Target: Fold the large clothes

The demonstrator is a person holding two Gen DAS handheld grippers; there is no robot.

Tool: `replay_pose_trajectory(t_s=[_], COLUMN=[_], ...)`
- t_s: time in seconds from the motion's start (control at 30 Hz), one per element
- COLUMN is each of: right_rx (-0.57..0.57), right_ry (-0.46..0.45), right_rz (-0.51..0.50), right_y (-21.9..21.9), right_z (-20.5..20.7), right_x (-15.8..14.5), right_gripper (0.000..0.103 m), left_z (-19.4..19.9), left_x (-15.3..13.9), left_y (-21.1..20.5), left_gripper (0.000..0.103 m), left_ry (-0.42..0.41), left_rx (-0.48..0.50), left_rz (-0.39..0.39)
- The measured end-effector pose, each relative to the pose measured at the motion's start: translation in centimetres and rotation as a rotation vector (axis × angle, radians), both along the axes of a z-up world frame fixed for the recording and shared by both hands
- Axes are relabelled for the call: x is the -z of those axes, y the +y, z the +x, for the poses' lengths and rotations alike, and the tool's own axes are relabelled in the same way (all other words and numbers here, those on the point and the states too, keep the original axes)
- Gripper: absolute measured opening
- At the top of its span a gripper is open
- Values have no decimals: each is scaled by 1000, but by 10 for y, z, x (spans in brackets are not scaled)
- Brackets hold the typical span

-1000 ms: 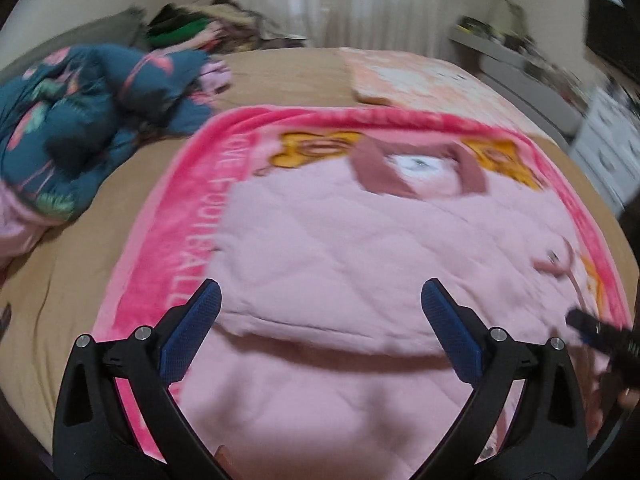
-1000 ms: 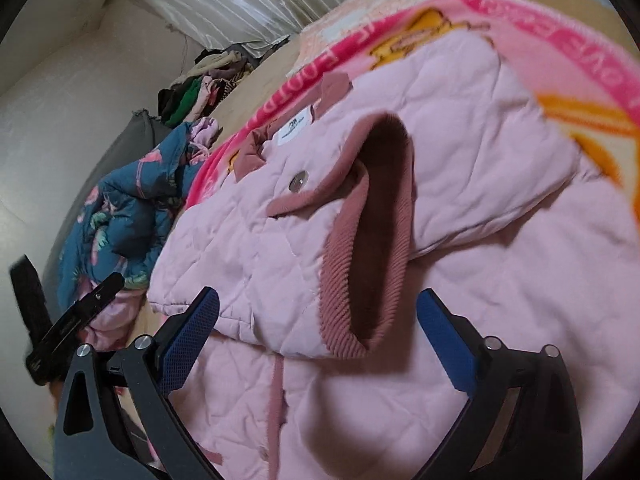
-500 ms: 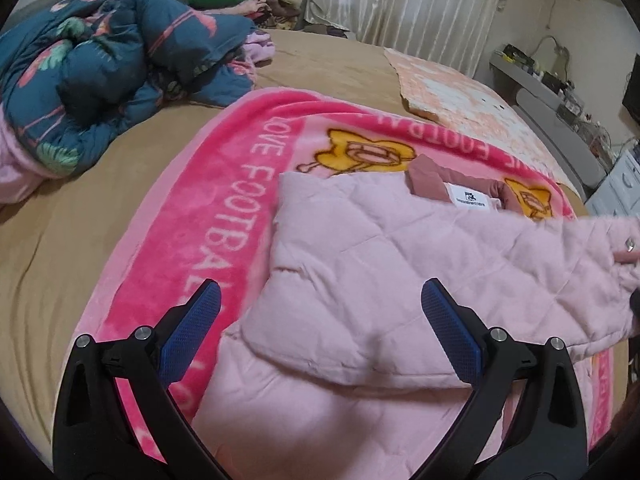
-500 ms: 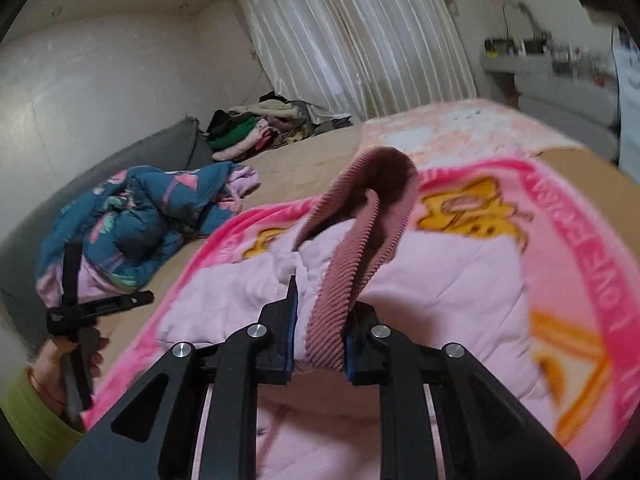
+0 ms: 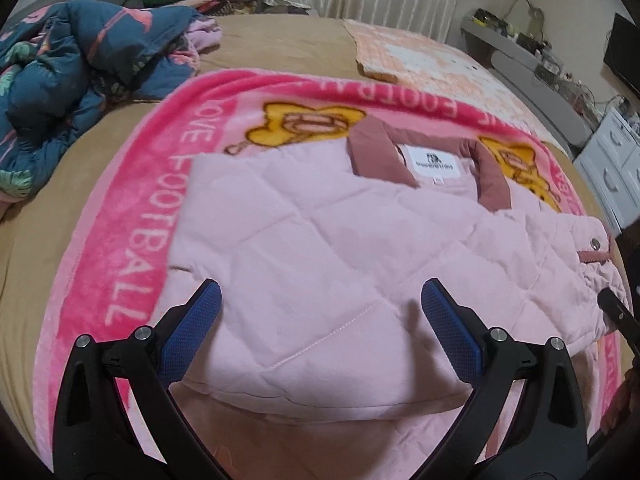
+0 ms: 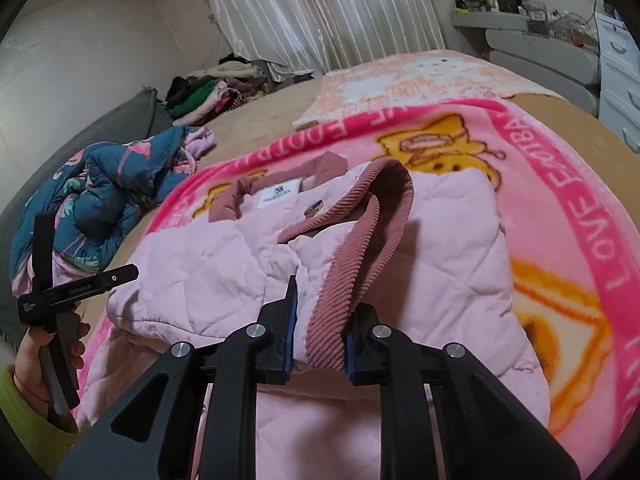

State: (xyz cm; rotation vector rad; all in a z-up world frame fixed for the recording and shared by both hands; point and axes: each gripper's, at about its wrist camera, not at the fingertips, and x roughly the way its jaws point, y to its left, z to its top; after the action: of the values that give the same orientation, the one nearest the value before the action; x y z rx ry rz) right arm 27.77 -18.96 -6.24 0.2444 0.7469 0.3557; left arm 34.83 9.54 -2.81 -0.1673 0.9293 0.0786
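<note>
Right wrist view: right tongs (image 6: 318, 340), gaping a second ago, now clench the jacket's ribbed cuff (image 6: 344, 280); left tongs (image 5: 320, 332) released.

Home bedroom — bed (image 5: 280, 40), curtains (image 6: 320, 12)

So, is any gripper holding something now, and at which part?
The right gripper is shut on the pink jacket, pinching the ribbed cuff of its sleeve. The left gripper is open above the jacket and holds nothing.
</note>
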Motion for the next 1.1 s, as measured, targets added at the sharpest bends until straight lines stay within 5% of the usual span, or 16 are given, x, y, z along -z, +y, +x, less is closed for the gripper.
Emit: replay_pose_trajectory(t_s=[0.23,0.3,0.47,0.77,0.93,1.1], right_rx=[103,146,107,-189,-185,-195], right_ry=[58,15,-97,-44,121,121], right_rz=[-49,-94,-157,-350,-426,-437], right_y=[-7,-7,12,118,134,133], right_z=[-7,-14,-30,10,44,47], right_x=[2,-9,-34,-21,27,48], right_gripper=[47,60,73,77,79,81], left_z=[8,8,6,8,9,8], left_x=[34,39,49,54,55,58], left_y=[-5,-5,1,-1,1,1], left_gripper=[94,95,95,95,95,95], left_ry=[86,88,73,84,82,73], left_rx=[36,38,39,59,69,82], left_rz=[24,31,-2,15,7,10])
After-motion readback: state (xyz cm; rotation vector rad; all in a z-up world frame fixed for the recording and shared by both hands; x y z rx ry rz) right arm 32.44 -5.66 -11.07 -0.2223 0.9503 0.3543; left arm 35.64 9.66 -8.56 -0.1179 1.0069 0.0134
